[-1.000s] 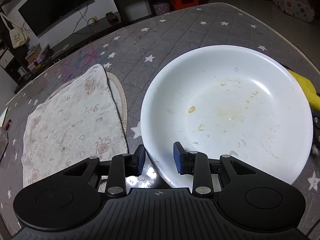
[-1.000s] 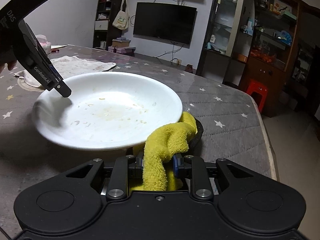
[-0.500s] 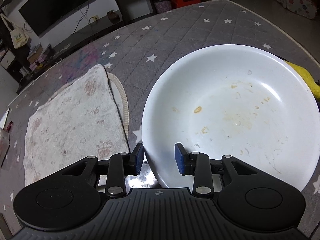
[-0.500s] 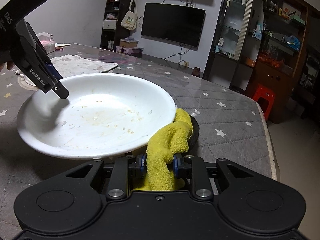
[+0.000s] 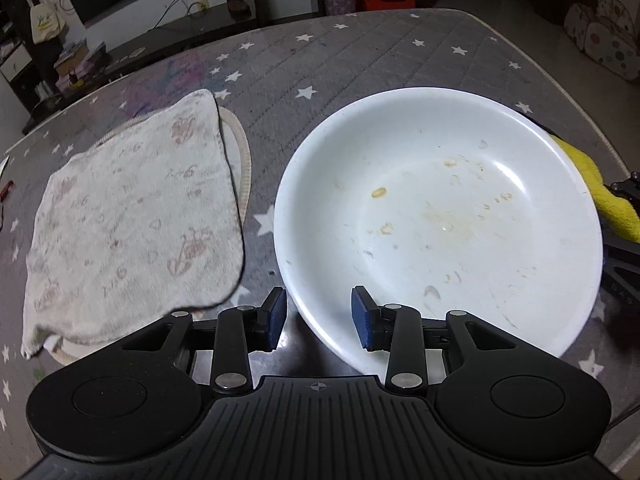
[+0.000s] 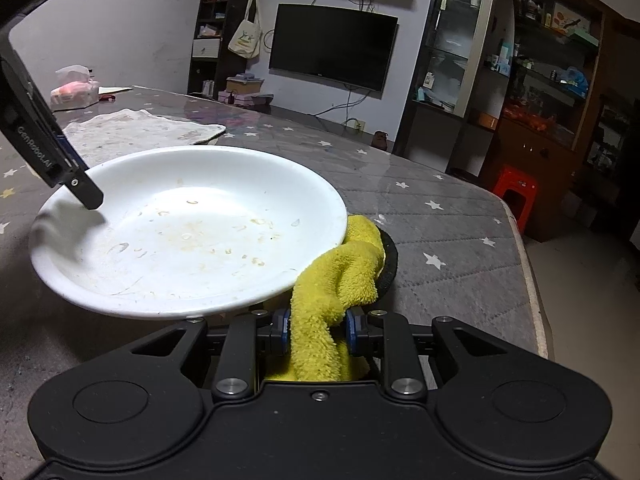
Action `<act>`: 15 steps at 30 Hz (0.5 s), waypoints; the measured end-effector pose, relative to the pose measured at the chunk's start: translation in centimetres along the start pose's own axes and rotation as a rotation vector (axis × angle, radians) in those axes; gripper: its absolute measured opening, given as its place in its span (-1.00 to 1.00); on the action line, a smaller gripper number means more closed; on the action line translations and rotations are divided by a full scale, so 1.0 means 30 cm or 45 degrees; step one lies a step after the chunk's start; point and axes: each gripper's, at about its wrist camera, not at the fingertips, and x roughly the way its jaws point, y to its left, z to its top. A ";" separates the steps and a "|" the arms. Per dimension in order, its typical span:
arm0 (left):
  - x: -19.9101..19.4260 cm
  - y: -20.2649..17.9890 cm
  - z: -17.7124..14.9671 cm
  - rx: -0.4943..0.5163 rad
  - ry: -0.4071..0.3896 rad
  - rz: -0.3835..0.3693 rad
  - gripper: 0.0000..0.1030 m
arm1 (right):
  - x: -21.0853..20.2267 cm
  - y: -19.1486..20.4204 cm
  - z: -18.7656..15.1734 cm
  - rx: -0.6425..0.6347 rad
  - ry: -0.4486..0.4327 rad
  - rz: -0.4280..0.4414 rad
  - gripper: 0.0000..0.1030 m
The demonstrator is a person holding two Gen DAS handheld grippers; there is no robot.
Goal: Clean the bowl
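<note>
Left wrist view: left tongs (image 5: 319,317) straddling the near rim of the white bowl (image 5: 440,220), jaws opening, blue pads standing clear of the rim on either side. Bowl sitting on the grey star-patterned desk (image 5: 360,56), smeared inside with yellowish food spots. Just left of the bowl, a pale printed towel (image 5: 132,220) spread flat over a round woven mat. At the far right edge, a yellow cloth (image 5: 600,192) peeking from behind the bowl.

Right wrist view: right tongs (image 6: 319,330) clamped together on the yellow cloth (image 6: 336,280), with the cloth bunched up between the blue pads and trailing up against the bowl's right edge. Beneath the cloth, a dark round pad on the desk. Bowl (image 6: 188,232) just ahead and left of the tongs, its rim overhanging their left side. Left tongs (image 6: 80,188) coming in from the upper left, tip over the bowl's far-left rim. Towel (image 6: 140,128) lying beyond the bowl.
</note>
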 end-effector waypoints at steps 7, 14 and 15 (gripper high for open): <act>0.001 -0.008 -0.014 -0.028 0.005 -0.017 -0.22 | -0.002 0.002 0.000 0.017 0.002 -0.018 -0.49; 0.006 -0.008 -0.007 -0.024 -0.005 0.008 -0.30 | -0.022 0.009 -0.007 0.048 0.004 -0.036 -0.49; 0.009 -0.008 -0.006 -0.019 -0.008 0.013 -0.31 | -0.026 0.012 -0.008 0.047 0.005 -0.037 -0.49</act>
